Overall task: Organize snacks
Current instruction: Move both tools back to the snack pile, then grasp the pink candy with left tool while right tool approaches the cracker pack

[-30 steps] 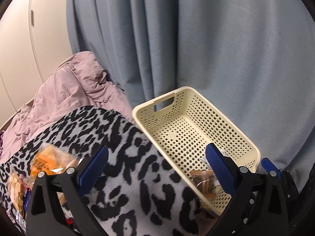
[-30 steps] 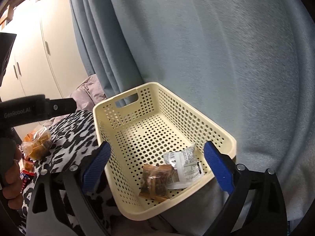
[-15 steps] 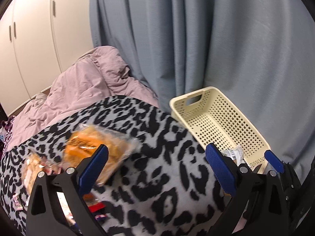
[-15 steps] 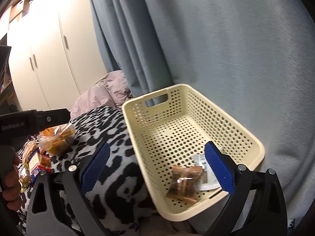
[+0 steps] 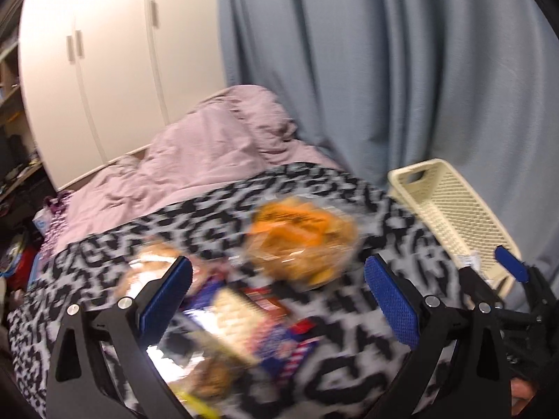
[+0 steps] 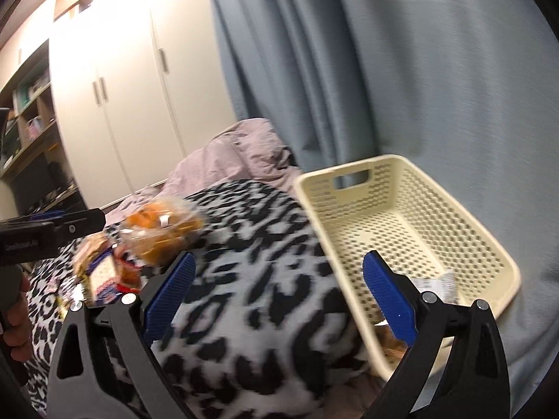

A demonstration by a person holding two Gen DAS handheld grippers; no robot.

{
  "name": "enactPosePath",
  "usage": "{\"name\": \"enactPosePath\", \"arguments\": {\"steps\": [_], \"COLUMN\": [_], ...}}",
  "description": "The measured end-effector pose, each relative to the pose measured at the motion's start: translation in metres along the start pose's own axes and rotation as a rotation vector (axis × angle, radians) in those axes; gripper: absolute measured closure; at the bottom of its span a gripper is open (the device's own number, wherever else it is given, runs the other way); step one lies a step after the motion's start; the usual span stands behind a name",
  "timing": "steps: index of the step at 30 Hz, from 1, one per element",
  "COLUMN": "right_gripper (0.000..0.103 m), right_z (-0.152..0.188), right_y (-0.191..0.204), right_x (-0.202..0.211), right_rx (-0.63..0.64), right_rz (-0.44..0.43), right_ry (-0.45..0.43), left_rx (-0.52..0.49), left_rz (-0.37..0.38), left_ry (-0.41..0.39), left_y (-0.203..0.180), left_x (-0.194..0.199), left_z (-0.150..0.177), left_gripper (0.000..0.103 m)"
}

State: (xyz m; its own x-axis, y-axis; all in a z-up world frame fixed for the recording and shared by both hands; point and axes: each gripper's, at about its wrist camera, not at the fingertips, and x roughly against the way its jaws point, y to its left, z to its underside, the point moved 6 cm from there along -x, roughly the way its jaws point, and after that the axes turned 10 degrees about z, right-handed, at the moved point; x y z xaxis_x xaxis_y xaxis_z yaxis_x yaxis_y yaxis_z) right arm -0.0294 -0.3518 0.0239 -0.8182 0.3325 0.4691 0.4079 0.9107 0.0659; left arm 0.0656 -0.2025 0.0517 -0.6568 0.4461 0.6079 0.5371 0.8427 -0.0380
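A heap of snack packets (image 5: 244,317) lies on the leopard-print blanket (image 5: 349,342), blurred in the left wrist view. The largest is a clear bag of orange-brown pastries (image 5: 300,241) at the far edge of the heap; nearer lie a blue-and-white packet (image 5: 241,314) and some smaller brownish packs too smeared to tell apart. The cream perforated basket (image 6: 433,216) sits on the same blanket to the right of the heap, well apart from it, against the grey-blue curtain (image 6: 419,70). Inside the basket, at its near end, lie a white crinkled wrapper (image 6: 440,284) and a brown packet (image 6: 391,344), the latter mostly hidden behind a finger.

The left gripper (image 5: 277,305) hangs over the heap, tilted down toward it, its blue-padded fingers (image 5: 167,293) spread wide with nothing between them, the pastry bag just beyond the tips. In the right wrist view its black body reaches in from the left edge, held by a hand (image 6: 15,321) low at the frame's side.

The right gripper (image 6: 276,296) is level above the blanket beside the basket's near corner, its fingers (image 6: 389,300) likewise wide apart and holding nothing.

Behind lie a rumpled pink duvet (image 5: 195,160) and white wardrobe doors (image 5: 104,70).
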Motion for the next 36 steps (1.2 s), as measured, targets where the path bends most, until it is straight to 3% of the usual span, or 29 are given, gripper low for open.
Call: {"name": "enactPosePath", "arguments": {"steps": [19, 24, 28, 32, 36], "right_gripper": [0.005, 0.005, 0.005, 0.005, 0.005], "right_z": [0.025, 0.032, 0.037, 0.04, 0.042], "right_y": [0.126, 0.143, 0.153, 0.159, 0.163], "right_x": [0.004, 0.002, 0.001, 0.0, -0.002], "right_rx": [0.218, 0.251, 0.276, 0.295, 0.302], "right_rz": [-0.214, -0.239, -0.253, -0.263, -0.272], "right_ry": [0.066, 0.082, 0.096, 0.105, 0.114], "left_rx": [0.317, 0.392, 0.386, 0.404, 0.452], "left_rz": [-0.247, -0.246, -0.257, -0.255, -0.253], "left_ry": [0.012, 0.032, 0.052, 0.079, 0.102], "left_y": [0.174, 0.195, 0.201, 0.207, 0.219], "left_x": [0.044, 0.042, 0.036, 0.029, 0.023], "left_z": [0.078, 0.097, 0.101, 0.106, 0.113], "left_gripper": [0.005, 0.005, 0.006, 0.023, 0.033]}}
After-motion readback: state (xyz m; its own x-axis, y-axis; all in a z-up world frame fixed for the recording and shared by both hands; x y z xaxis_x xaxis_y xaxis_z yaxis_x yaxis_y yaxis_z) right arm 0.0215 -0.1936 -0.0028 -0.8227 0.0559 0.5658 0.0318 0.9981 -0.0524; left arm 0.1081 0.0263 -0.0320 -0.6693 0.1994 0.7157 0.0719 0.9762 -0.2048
